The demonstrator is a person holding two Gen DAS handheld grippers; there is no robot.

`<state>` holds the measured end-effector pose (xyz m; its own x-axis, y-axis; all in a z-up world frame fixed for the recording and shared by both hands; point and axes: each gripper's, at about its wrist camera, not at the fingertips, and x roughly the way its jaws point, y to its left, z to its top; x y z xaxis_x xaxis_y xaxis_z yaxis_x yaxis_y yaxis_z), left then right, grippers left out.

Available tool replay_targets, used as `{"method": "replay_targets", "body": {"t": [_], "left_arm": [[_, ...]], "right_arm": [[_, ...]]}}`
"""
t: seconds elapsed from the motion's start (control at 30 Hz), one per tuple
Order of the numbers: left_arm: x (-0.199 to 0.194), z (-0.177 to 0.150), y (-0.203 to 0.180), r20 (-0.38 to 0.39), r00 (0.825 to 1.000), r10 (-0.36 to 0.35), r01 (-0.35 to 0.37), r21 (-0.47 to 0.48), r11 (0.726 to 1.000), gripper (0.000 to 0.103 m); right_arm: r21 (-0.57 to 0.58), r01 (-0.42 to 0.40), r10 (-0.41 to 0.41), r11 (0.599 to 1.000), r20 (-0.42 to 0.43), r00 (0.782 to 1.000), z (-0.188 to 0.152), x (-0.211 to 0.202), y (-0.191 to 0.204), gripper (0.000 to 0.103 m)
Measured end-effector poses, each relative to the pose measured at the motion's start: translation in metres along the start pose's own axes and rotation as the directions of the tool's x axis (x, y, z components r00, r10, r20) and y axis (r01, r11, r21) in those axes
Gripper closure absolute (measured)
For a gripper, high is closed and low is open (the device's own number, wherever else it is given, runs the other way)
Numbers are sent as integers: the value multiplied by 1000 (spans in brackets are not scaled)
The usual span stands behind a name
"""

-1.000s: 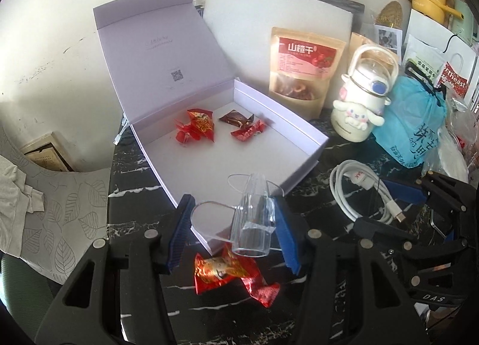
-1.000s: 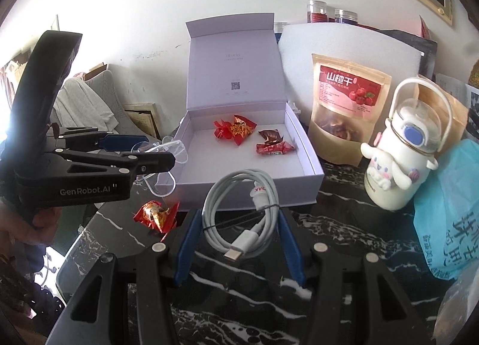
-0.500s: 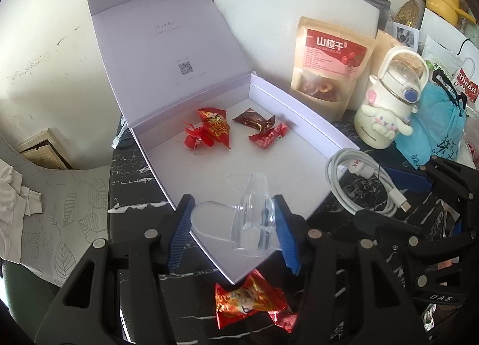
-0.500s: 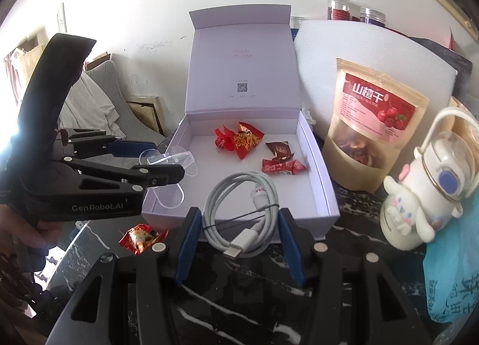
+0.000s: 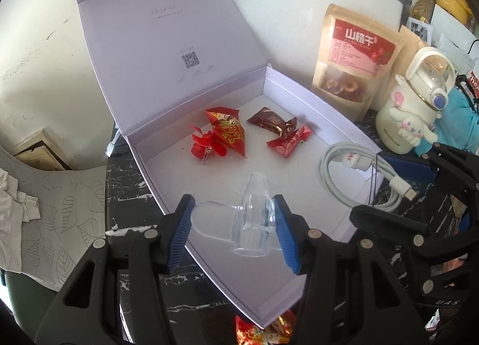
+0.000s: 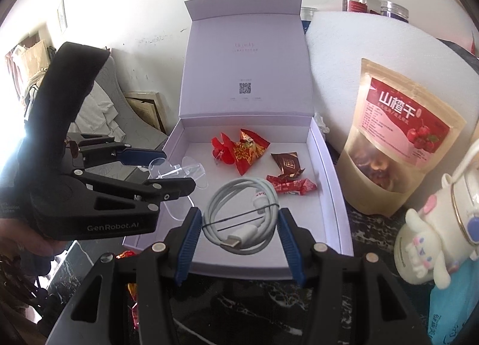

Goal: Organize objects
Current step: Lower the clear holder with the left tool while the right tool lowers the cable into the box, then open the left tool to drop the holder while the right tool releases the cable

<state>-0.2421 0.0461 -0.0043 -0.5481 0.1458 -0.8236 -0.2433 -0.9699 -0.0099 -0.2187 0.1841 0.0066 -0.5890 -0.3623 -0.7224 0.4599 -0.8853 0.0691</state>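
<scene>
Box: an open pale lilac box [image 6: 330, 183] sits on the dark marbled bench [image 6: 269, 300], its lid standing upright at the back so the tray is open from above and from the front.
Left gripper: the left gripper [image 5: 235, 232] hangs over the box's front-left part, its fingers clenched on a clear plastic piece [image 5: 254, 219]; the piece is held above the box floor, apparently so it can be set down inside.
Right gripper: the right gripper [image 6: 238, 232] hangs over the box's front edge, its fingers grasping a coiled white cable [image 6: 241, 210] by its sides, which keeps the coil together.
Already in the box: red and brown wrapped candies [image 5: 227, 135] lie near the back wall.
Open room: the front half of the box floor looks bare, enough for both held things side by side.
Edges: the box walls are low; the two grippers sit close together over the box, so a clash seems the main risk.
Left outside: one red candy [image 5: 263, 330] lies on the bench just in front of the box's near corner.
</scene>
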Motion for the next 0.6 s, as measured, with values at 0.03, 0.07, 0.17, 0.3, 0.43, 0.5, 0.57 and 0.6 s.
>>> {"method": "replay_targets", "body": {"t": [0.03, 0.07, 0.17, 0.3, 0.43, 0.5, 0.57, 0.6], "left_arm": [[4, 1, 2, -9, 1000, 0, 0, -2, 1000, 52], [7, 2, 3, -14, 1000, 0, 0, -2, 1000, 52], [15, 6, 6, -22, 1000, 7, -6, 5, 1000, 52], [26, 11, 9, -37, 999, 13, -13, 12, 1000, 52], [36, 16, 11, -52, 998, 21, -21, 15, 1000, 52], [41, 18, 12, -59, 998, 24, -23, 23, 999, 52], [47, 21, 12, -73, 997, 31, -29, 28, 999, 52], [49, 22, 12, -76, 997, 33, -31, 31, 999, 52]], "right_arm": [[-2, -1, 1, 1000, -1, 1000, 2, 3, -1, 50], [-4, 0, 0, 1000, -2, 1000, 3, 5, -1, 50], [-10, -3, 3, 1000, -9, 1000, 8, 14, -3, 50], [-22, -6, 5, 1000, -21, 1000, 15, 26, -6, 50], [-21, -17, 16, 1000, -23, 1000, 20, 36, -10, 50], [-15, -21, 20, 1000, -25, 999, 24, 42, -12, 50], [-15, -19, 19, 1000, -27, 999, 25, 45, -13, 50], [-15, -19, 18, 1000, -27, 999, 27, 48, -15, 50]]}}
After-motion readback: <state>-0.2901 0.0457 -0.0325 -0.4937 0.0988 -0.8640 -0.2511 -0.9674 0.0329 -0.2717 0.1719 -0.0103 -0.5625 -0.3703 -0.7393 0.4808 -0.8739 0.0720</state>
